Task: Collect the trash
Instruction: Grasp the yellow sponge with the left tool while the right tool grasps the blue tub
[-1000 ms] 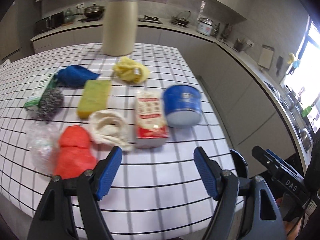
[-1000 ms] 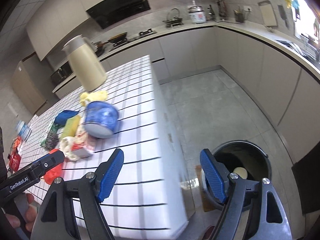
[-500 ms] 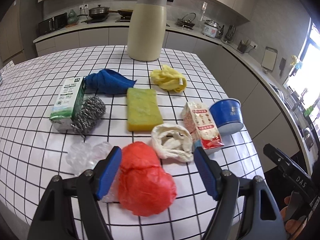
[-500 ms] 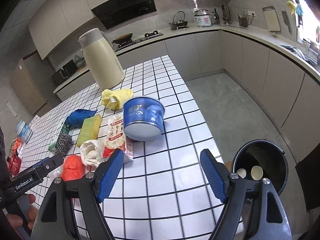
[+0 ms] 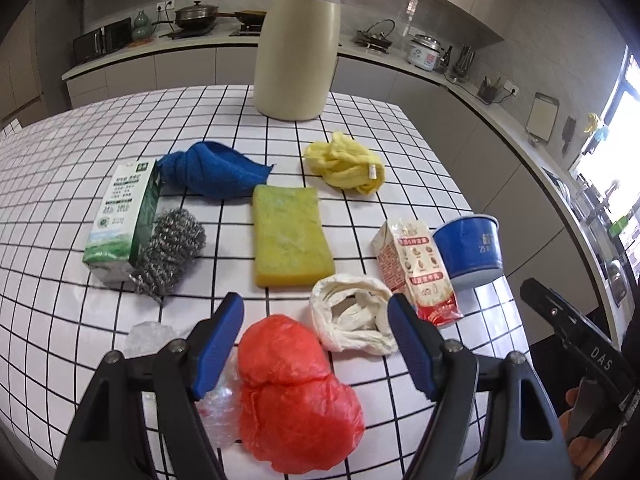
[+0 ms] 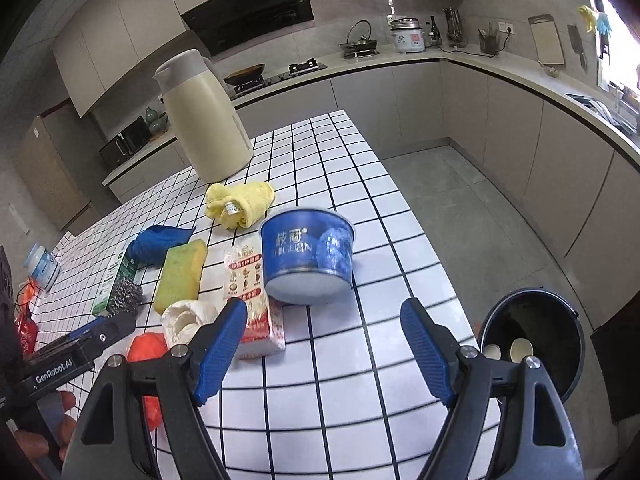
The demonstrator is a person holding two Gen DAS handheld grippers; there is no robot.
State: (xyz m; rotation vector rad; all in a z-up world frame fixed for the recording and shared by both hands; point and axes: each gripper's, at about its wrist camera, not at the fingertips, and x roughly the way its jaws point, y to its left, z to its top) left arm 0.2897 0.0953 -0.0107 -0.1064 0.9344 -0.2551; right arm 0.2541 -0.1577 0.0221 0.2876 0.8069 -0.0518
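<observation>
Clutter across white tiled tabletop with black grid lines (image 5: 420,152): tall cream plastic jug (image 5: 298,44) at top centre of left wrist view, knotted blue cloth (image 5: 212,172) and crumpled yellow cloth (image 5: 346,166) below it, green and white carton (image 5: 120,216) touching steel wool scourer (image 5: 170,248) at left, yellow rectangular sponge (image 5: 288,236) in centre. Further down, crumpled white paper wad (image 5: 352,324) just beside red and white snack carton (image 5: 418,268), blue paper cup (image 5: 470,248) at right. Crumpled red plastic bag (image 5: 296,392) at bottom centre, touching clear plastic wrap (image 5: 218,400). In right wrist view, black round bin (image 6: 532,344) on floor at lower right, pale round pieces inside.

Left gripper (image 5: 316,344) spread wide, poised over red bag, gripping nothing. Right gripper (image 6: 324,352) likewise wide apart and empty, blue cup above the gap, bare tiles beneath.
</observation>
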